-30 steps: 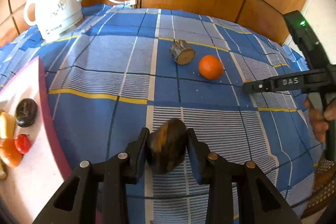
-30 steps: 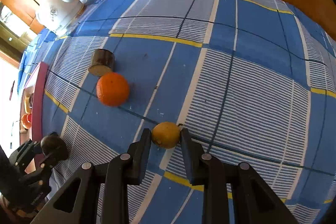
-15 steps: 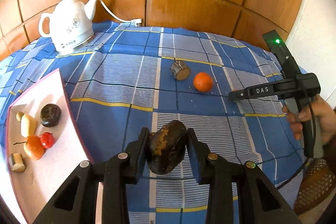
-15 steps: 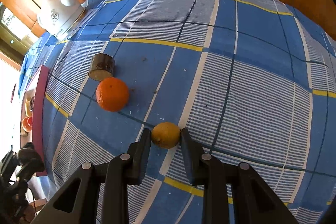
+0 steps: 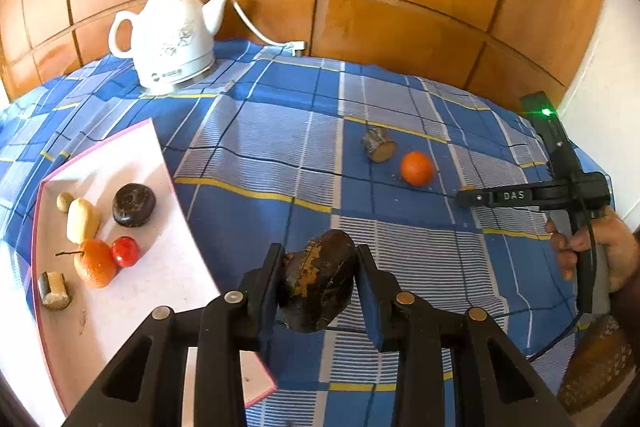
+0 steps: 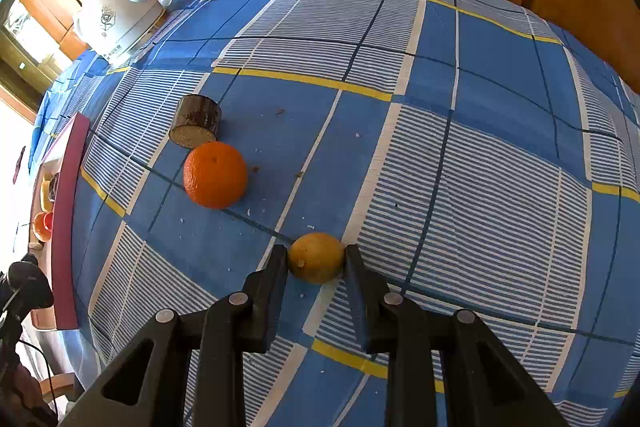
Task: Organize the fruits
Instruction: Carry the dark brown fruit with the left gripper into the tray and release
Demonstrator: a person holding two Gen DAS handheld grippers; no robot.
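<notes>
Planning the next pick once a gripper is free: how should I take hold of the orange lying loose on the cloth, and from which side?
Grip the orange across its widest middle; it is round, so any axis holds. Come from above or from its open cloth side, because the log piece sits close behind it toward the kettle. Set the fingers so neither one lands on the log piece.

Home: kettle (image 5: 168,39), checked tablecloth (image 5: 280,147)
</notes>
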